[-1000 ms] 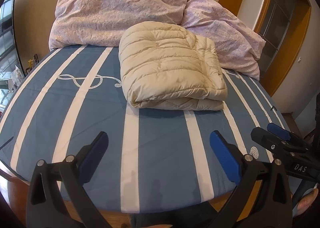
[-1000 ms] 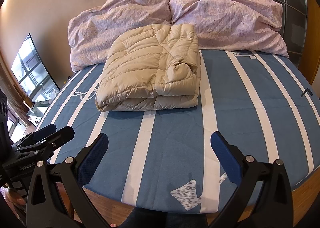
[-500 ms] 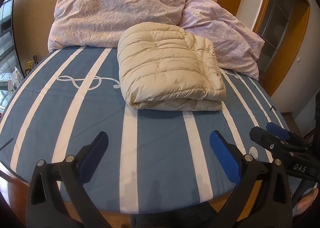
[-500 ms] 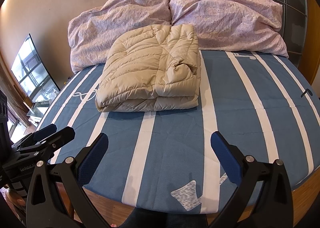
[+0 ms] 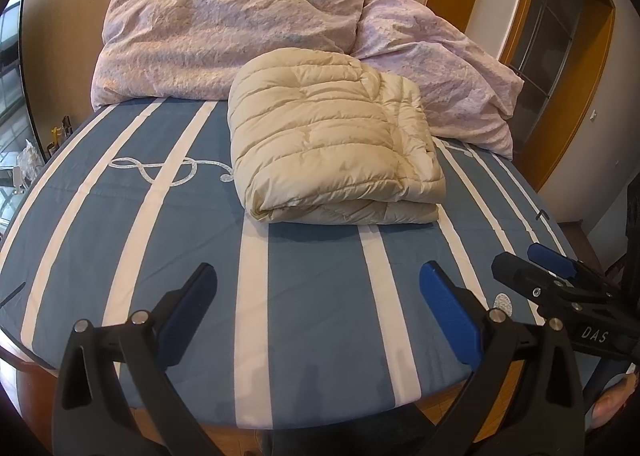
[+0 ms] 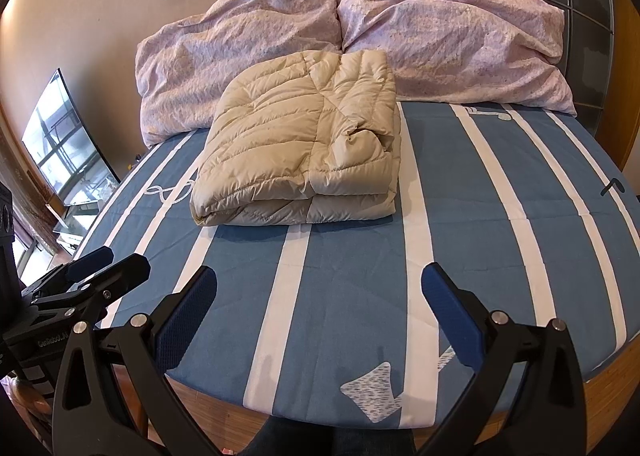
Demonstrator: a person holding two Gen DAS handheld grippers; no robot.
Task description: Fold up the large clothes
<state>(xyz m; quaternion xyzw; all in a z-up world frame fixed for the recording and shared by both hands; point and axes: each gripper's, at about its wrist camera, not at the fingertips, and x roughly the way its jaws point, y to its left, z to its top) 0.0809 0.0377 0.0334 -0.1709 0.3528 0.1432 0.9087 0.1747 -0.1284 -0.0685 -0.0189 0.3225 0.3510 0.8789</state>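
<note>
Jacket [image 5: 336, 136] – beige, quilted, folded thick on striped bed [image 5: 120, 216]; both grippers' jaws wide apart, empty.

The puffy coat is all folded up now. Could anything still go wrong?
Maybe. The beige puffy jacket is thick and springy, and a loose flap bulges on its top right, so the fold might slowly puff open. It also leans against the purple pillows, which could nudge it crooked. Both grippers, left and right, are open and apart from it, so nothing holds it down.
</note>
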